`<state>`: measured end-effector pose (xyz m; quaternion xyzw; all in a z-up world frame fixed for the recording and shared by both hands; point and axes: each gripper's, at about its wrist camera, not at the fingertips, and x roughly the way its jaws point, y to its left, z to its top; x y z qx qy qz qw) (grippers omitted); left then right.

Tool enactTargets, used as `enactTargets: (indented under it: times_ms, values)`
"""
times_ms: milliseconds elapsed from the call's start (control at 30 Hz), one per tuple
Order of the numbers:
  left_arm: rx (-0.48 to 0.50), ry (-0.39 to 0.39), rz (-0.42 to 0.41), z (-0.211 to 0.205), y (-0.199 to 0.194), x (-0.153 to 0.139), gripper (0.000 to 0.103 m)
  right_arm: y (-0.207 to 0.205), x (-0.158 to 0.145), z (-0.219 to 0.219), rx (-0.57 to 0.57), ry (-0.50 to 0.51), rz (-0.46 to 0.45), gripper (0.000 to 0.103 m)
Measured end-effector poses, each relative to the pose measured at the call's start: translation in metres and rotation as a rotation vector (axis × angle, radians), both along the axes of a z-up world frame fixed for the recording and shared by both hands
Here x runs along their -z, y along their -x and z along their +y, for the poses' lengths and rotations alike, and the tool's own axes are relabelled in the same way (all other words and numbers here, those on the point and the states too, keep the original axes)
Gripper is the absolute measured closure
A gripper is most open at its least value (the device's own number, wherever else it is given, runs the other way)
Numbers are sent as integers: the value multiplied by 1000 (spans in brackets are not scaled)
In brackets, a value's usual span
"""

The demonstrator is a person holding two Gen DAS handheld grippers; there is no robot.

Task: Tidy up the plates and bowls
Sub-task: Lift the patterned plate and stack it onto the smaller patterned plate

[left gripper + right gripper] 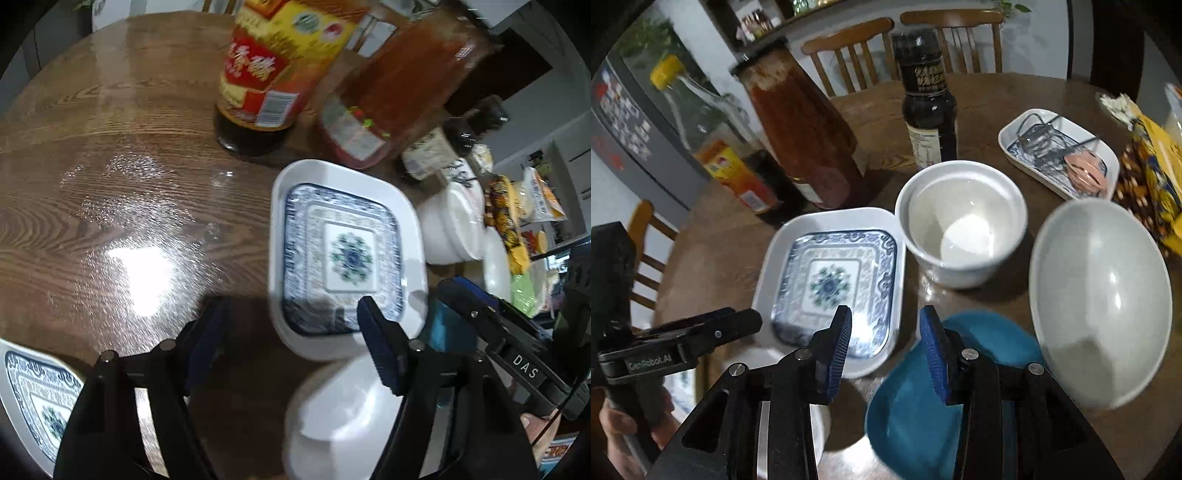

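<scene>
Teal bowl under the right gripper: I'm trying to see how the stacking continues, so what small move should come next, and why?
Probably lower the right gripper onto the near rim of the teal bowl. Its jaws are open and empty, hanging just above that rim, and the bowl sits loose on the table beside the white bowl, not yet stacked.
</scene>
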<state>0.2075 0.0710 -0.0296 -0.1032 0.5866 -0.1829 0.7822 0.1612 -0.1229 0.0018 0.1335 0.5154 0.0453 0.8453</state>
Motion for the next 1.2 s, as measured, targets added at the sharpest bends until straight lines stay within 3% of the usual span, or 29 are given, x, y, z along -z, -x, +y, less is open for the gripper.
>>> enactTargets:
  times_ms: [267, 433, 567, 667, 867, 1200]
  values:
    - [27, 6, 0, -4, -5, 7, 53, -21, 17, 14, -57, 59, 44, 62]
    - [58, -16, -14, -10, -10, 10, 73, -28, 27, 22, -88, 88, 61, 74]
    - [80, -50, -34, -17, -13, 10, 76, -30, 30, 22, -87, 112, 47, 89]
    - [65, -61, -38, -14, -14, 10, 88, -29, 32, 18, -69, 88, 36, 93]
    - [16, -81, -54, 4, -9, 3, 88, -22, 16, 29, -84, 59, -20, 94]
    - [-73, -6, -50, 51, 3, -9, 88, -26, 7, 58, -143, -1, -35, 94]
